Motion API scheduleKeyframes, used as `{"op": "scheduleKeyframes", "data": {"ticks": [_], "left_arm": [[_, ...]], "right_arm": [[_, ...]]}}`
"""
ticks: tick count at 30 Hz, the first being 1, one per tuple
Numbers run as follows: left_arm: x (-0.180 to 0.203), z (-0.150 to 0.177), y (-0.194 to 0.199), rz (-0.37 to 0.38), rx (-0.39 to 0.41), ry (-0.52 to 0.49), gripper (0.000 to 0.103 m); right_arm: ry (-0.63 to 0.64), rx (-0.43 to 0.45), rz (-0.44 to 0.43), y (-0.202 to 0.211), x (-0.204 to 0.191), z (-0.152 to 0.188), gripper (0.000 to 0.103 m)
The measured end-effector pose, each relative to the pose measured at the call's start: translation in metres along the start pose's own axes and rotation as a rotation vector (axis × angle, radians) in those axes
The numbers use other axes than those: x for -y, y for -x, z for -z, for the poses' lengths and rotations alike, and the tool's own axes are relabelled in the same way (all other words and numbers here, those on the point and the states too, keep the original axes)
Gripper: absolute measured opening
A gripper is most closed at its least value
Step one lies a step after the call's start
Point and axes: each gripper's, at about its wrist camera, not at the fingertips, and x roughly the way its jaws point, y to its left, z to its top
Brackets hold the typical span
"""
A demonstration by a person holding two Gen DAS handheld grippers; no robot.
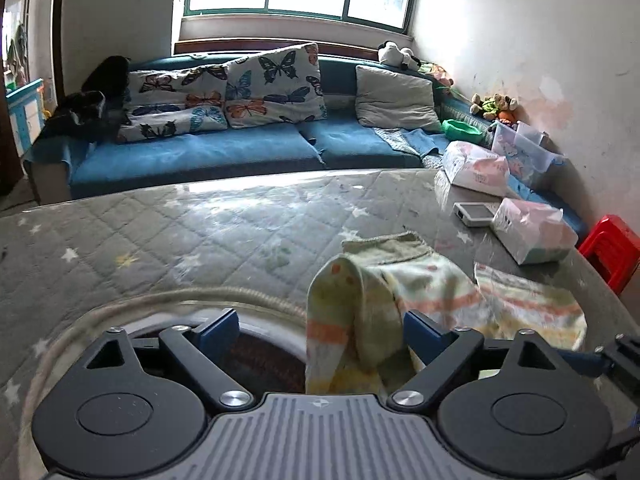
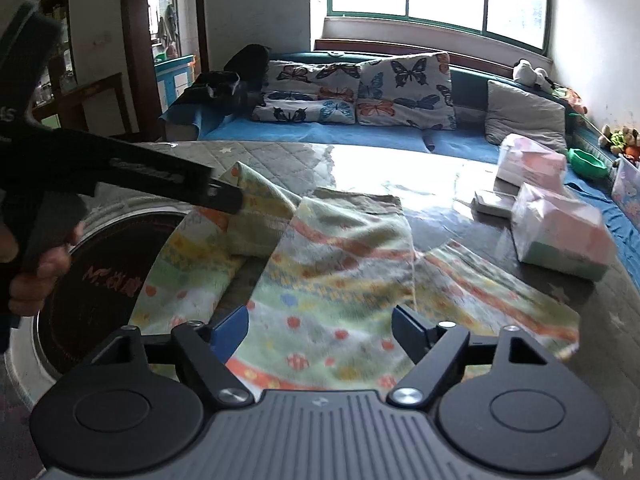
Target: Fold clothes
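Where a grey star-quilted table cover fronts a blue sofa, patterned pyjama trousers lie near right; left gripper and right gripper fingers wide, tissue boxes far right.

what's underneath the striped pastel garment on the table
The pastel striped fleece garment lies on the grey quilted star-print table cover. Its left part overlaps the round dark inset with a pale ring. Anything beneath the cloth's middle is hidden.

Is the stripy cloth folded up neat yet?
Not yet. The cloth lies mostly spread on the table, and the left claw lifts one corner, so only that flap is bent over.
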Motion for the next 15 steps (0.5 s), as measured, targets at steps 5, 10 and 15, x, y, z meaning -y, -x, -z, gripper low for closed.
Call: {"op": "scheduleKeyframes", "data": {"ticks": [5,10,15], "left_arm": [[-0.004,-0.005,-0.022,0.071,-0.039,0.015,0.058],[-0.012,-0.003,-0.033,0.159,-0.057,0.058,0.013],[-0.017,-0.001,-0.027,0.170,-0.031,0.062,0.007]], "right_arm": [[0.010,-0.004,-0.009,-0.014,0.002,-0.012,0.073],[0.000,-0.001,-0.015,-0.026,0.005,-0.025,0.069],[-0.001,-0.006,-0.031,-0.044,0.002,-0.037,0.064]]}}
